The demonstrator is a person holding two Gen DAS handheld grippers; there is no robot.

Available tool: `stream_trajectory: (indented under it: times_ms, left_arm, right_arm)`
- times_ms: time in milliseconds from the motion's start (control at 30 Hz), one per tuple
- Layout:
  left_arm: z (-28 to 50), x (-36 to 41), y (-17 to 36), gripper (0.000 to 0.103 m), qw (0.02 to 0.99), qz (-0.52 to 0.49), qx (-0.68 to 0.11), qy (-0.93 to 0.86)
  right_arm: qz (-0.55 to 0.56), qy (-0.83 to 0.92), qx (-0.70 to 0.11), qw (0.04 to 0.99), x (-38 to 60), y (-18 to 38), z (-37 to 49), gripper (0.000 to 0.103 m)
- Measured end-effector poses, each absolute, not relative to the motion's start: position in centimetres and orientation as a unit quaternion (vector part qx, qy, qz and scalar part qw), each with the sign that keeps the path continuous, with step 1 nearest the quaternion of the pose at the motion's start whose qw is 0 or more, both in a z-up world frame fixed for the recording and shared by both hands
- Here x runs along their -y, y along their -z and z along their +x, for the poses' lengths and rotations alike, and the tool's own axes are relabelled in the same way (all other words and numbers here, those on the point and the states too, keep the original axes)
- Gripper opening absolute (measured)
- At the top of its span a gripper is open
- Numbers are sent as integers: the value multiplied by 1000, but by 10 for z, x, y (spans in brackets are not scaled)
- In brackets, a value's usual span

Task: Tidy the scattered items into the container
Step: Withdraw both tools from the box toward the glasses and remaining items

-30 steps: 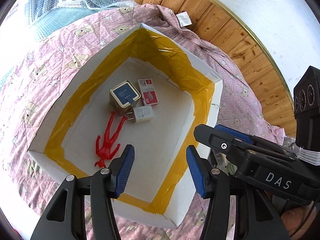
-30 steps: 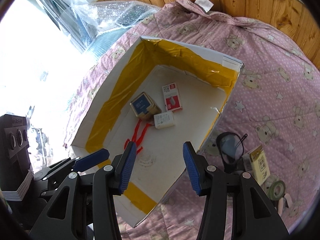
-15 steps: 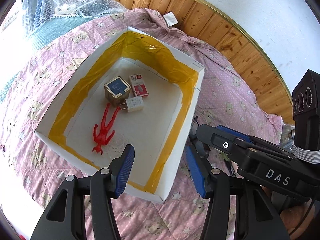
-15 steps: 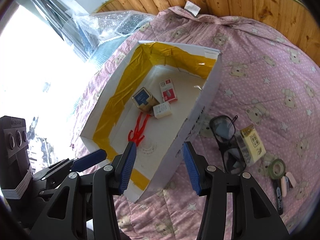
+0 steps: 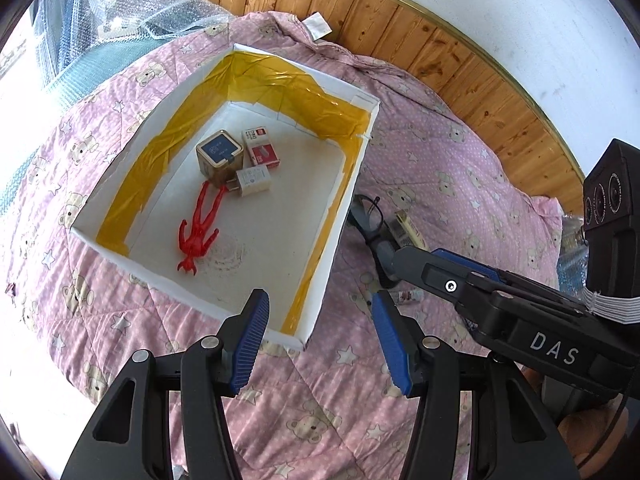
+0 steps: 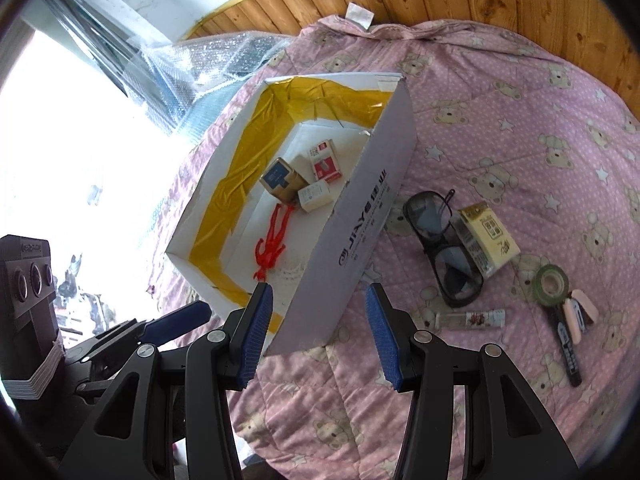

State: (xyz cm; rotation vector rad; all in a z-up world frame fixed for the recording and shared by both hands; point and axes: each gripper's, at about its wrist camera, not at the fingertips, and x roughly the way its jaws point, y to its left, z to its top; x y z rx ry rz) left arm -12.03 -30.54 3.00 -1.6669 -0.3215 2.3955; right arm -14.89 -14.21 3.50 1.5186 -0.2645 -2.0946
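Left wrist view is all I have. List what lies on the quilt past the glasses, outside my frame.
Observer: A green tape roll lies right of the glasses, apart from them.
Operator: Report anything beside that roll.
Observer: A pink item and a black marker lie next to it.
Operator: Give me the right gripper's state.
Observer: The right gripper is open and empty, at the near corner of the box.

Black-framed left gripper [image 5: 318,338] with ribbed blue pads [image 5: 251,342] and silver screws.

In the box [image 6: 360,216] lies a figure [image 6: 272,240] (three small boxes behind it); glasses [image 6: 444,248] lie right of it.
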Motion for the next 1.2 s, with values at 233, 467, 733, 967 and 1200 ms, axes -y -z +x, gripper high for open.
stream_trajectory:
  times_ms: [233, 467, 733, 967, 1200]
  left_arm:
    - [-103, 294, -38, 55, 109, -566, 91, -812]
    - [-96, 279, -48, 55, 120, -562, 75, -815]
    - [-97, 261, -49, 55, 127, -565, 82, -811]
    - [-105, 230, -49, 55, 147, -567, 73, -807]
    - [-110, 204, -25, 55, 164, -588, 59, -790]
  right_arm:
    - [562, 778, 118, 254, 117, -33, -131, 52]
    - [555, 785, 123, 244, 100, -41, -116, 52]
    - [545, 797, 131, 224, 74, -46, -110, 52]
    - [540, 804, 155, 194, 37, -43, -104, 52]
    - [558, 795, 174, 163, 7, -20, -98, 52]
